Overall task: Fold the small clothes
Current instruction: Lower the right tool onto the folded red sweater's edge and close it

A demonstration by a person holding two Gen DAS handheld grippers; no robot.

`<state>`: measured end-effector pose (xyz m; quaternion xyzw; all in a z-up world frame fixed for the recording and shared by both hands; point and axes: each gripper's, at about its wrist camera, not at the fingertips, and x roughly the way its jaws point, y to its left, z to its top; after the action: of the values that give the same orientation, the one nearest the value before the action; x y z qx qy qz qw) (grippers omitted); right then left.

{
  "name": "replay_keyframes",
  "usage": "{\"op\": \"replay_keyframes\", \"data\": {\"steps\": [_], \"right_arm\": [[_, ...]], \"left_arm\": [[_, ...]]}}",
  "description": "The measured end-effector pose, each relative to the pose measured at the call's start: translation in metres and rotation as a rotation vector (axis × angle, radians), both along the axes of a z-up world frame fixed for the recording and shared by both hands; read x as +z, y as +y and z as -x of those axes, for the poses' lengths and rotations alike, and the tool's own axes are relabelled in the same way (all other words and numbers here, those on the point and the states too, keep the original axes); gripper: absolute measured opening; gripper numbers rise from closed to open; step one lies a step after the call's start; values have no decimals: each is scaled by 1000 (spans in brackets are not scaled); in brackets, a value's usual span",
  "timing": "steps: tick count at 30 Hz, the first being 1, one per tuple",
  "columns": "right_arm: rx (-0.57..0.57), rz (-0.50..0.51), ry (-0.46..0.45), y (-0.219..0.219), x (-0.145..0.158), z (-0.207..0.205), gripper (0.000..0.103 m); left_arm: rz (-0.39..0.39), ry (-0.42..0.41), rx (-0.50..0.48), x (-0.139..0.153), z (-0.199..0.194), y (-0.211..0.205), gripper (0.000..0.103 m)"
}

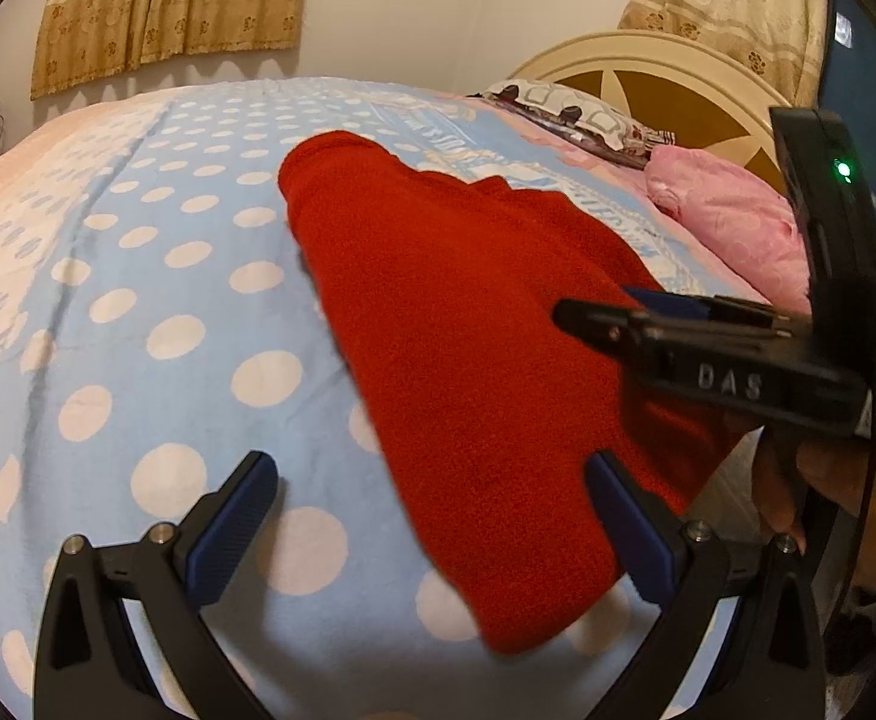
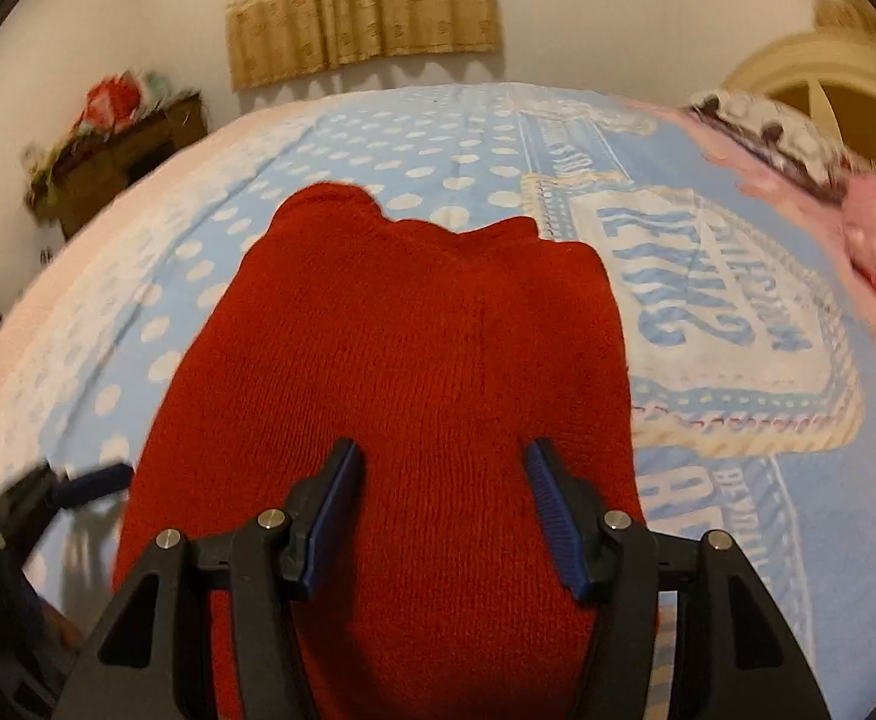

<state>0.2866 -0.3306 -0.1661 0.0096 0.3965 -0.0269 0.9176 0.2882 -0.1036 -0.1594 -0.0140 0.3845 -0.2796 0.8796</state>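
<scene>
The bed [image 1: 156,312] filled both views, under a blue cover with white dots. No container was in sight; the only thing that bore others was the bed, with the sweater, a pink pillow [image 1: 732,222] at 2 o'clock and a patterned pillow [image 1: 570,105] at 1 o'clock in the left view. A cream headboard [image 1: 648,66] stood behind the pillows, and beige curtains [image 2: 360,6] hung at 12 o'clock.

The red sweater [image 2: 414,330] lay folded on the cover, in the middle of the bed. In the right view its long axis ran from 6 to 12 o'clock, with the narrower, bumpy end at 12. In the left view it ran from 5 o'clock to 11 o'clock.

The left gripper [image 1: 432,516] stood wide apart and held nothing; one blue pad was over the cover and the other over the sweater's edge. The right gripper [image 2: 444,516] was about half spread above the sweater, released, with nothing between its pads. Whether either touched the cloth I could not tell.
</scene>
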Motion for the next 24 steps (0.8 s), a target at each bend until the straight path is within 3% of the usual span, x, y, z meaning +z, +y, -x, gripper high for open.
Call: {"op": "replay_keyframes", "data": {"steps": [2, 4, 9, 14, 16, 17, 20, 24], "right_arm": [[25, 20, 16, 2, 3, -3, 58], [37, -27, 18, -7, 12, -4, 58], [-50, -119, -106, -48, 49, -16, 58], [-107, -212, -1, -83, 44, -65, 58], [-109, -232, 70, -89, 28, -79, 46], [-110, -222, 104, -90, 19, -84, 30], [-102, -240, 137, -92, -3, -81, 21], [-110, -246, 110, -99, -11, -70, 21]], "left_arm": [[2, 1, 1, 0, 0, 0, 103], [10, 4, 3, 0, 1, 0, 103], [23, 14, 2, -1, -1, 1, 103], [31, 21, 3, -1, -1, 2, 103], [32, 24, 2, -1, -2, 3, 103], [34, 27, 2, -2, -3, 3, 103], [36, 34, -1, -3, -4, 3, 103], [33, 40, -3, -4, -5, 2, 103]]}}
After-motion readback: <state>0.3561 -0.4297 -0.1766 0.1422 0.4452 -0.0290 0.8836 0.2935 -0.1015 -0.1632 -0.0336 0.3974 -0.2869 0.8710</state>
